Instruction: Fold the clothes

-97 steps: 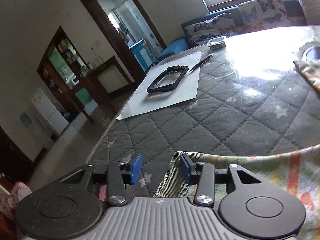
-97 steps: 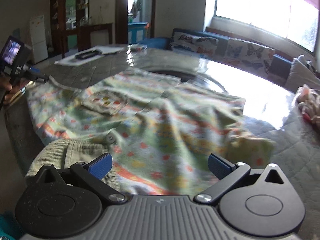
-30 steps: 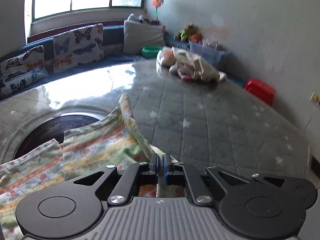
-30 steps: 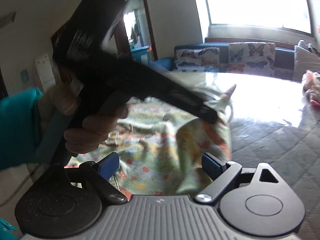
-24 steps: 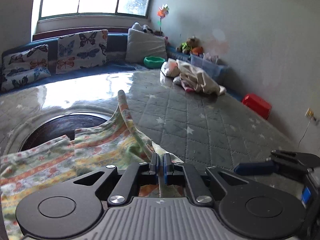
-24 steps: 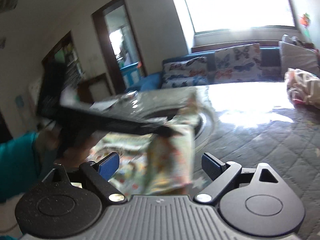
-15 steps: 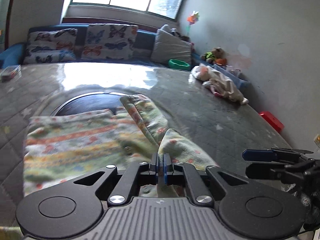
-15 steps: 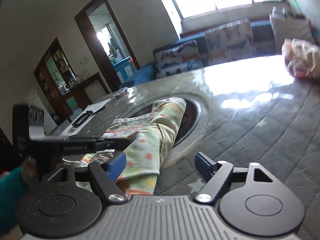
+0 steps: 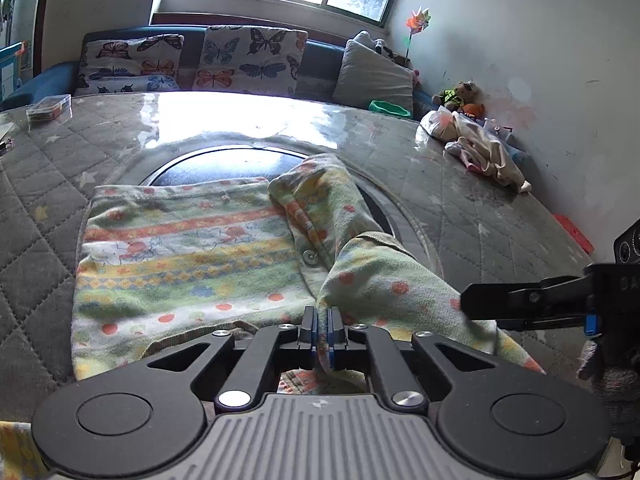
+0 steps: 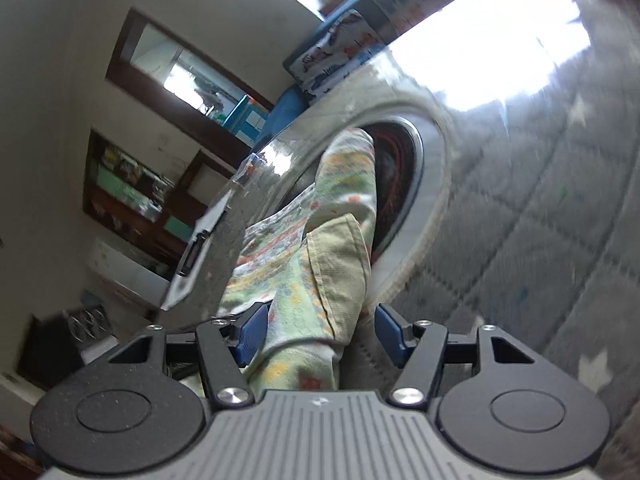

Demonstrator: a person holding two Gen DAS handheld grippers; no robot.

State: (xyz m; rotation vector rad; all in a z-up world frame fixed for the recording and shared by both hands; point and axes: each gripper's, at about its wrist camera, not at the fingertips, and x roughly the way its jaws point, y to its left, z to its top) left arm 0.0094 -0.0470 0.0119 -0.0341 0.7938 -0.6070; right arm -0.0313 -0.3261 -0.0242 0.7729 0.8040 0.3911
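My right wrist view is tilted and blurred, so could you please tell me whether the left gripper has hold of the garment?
Observer: Yes, the left gripper is shut on a raised fold of the pale green, flower-printed flannel garment.
Operator: Thank you. Where does the right gripper sit as seen from that side?
Observer: The right gripper reaches in from the right edge, over the near right part of the garment. Its jaws have just been closing with cloth between them, but they are not yet clamped.
Operator: Is any other laundry waiting?
Observer: Yes, a heap of cream and pink clothes lies at the far right of the grey quilted table cover, near the wall.
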